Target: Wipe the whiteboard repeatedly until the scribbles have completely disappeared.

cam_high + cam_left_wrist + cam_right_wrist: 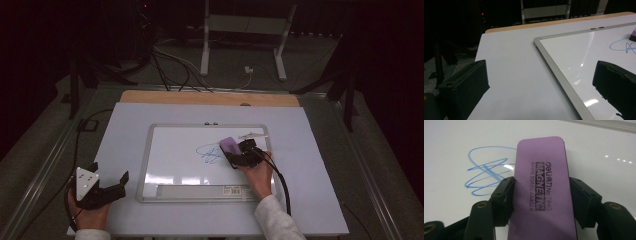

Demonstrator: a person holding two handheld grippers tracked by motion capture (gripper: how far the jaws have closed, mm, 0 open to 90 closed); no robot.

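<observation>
Purple eraser [541, 190] clamped in right gripper [541, 195] jaws over whiteboard [170, 150] scribble [486, 172]; left gripper [107, 186] jaws apart.

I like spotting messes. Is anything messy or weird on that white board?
Just one thing: a blue scribble loops across the middle of the whiteboard. The right gripper grips a purple eraser right beside it. The left gripper rests open off the board. Nothing looks spilled, broken or crooked.

Purple eraser [541, 187] printed "deli", "MAGNETIC", "WHITE BOARD ERASER", "No 7840" (plus unreadable characters after the brand)
</observation>
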